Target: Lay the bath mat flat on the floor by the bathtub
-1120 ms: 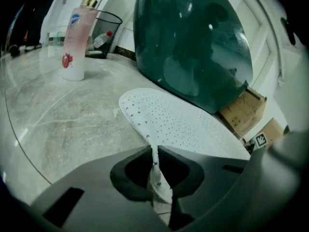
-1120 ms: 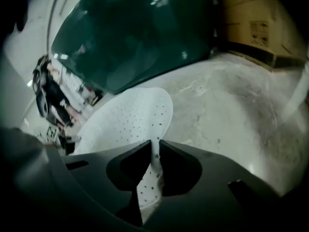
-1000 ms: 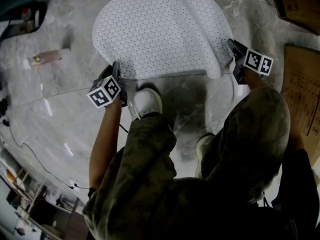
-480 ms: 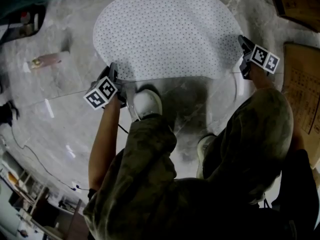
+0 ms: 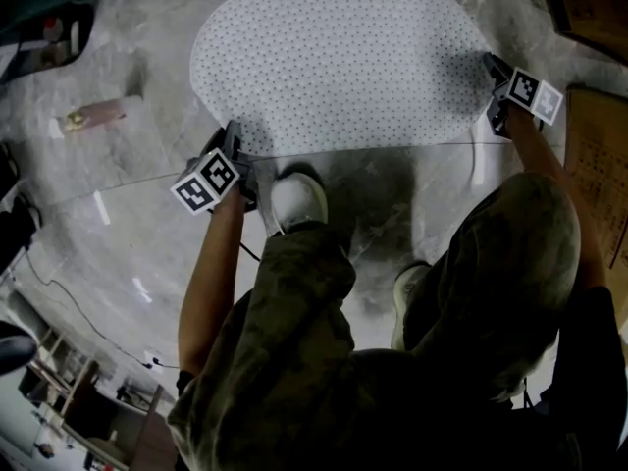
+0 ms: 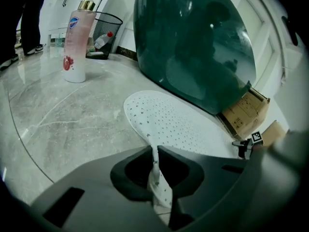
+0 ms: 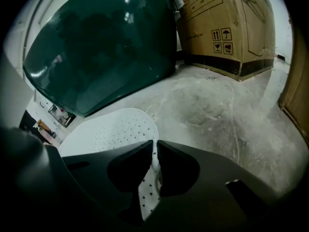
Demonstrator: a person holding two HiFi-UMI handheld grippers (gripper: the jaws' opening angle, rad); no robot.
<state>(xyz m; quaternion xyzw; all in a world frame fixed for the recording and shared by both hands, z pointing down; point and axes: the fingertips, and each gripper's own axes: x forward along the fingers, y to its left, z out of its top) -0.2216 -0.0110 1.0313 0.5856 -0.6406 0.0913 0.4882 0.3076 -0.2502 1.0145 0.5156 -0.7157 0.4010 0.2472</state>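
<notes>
Crouching, knees bent. Left arm [image 5: 208, 273] stretched forward and down, left claw [image 5: 232, 143] tilted downward, jaws pinched nearly together on a fold of the bath mat [image 5: 339, 62]. Right arm [image 5: 535, 160] reaching farther out to the right, right claw [image 5: 494, 70] also angled downward, jaws likewise clamped on the mat's opposite edge. Claws well apart.

Head view looks dim and low-contrast to me; pale glare streaks on the floor [image 5: 147, 234], dark shadow just below the bath mat [image 5: 334, 57]. Both gripper views bend hard at the edges, black vignette corners; small bright highlights on the bathtub [image 6: 193, 42].
</notes>
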